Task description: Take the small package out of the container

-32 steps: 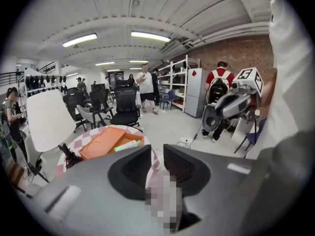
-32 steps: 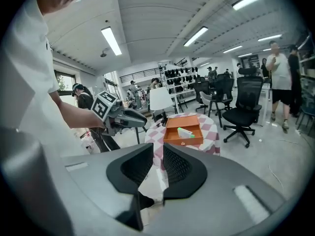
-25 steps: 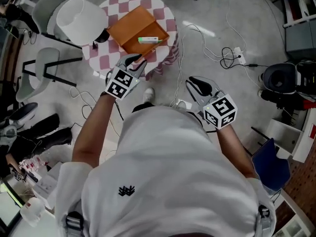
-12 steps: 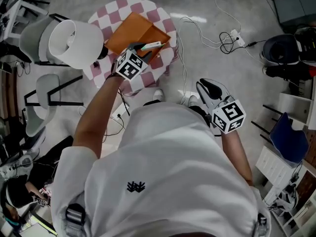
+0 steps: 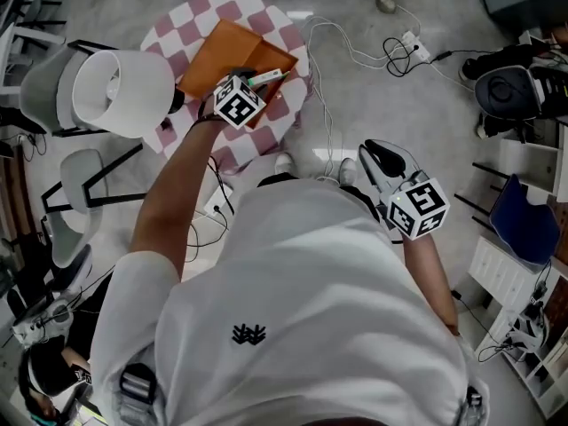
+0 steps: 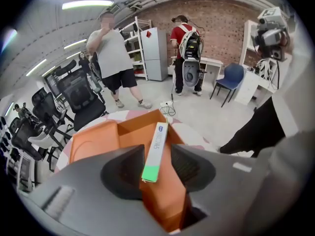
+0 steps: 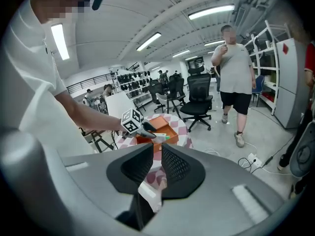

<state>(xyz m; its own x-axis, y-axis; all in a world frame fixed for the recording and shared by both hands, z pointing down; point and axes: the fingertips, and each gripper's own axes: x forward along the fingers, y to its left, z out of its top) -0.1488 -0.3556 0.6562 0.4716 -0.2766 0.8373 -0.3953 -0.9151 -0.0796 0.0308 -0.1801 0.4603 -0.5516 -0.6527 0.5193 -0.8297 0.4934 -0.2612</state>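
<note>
- Between the spread jaws of the left gripper the green end of the small package is seen; a gap is left on either side, so nothing is clamped; these jaws have just been opening
- Ahead of that gripper the rest of the package is laid along the inside of the orange container; its white end is pointed away, toward the far rim
- Beneath the gripper the container is borne by a round checked table
- Well back from the table, close to the person's body, the right gripper is held; its jaws are parted by only a narrow gap, and nothing is held between them
- Far ahead of the left gripper, beyond the table, a standing person is seen
</note>
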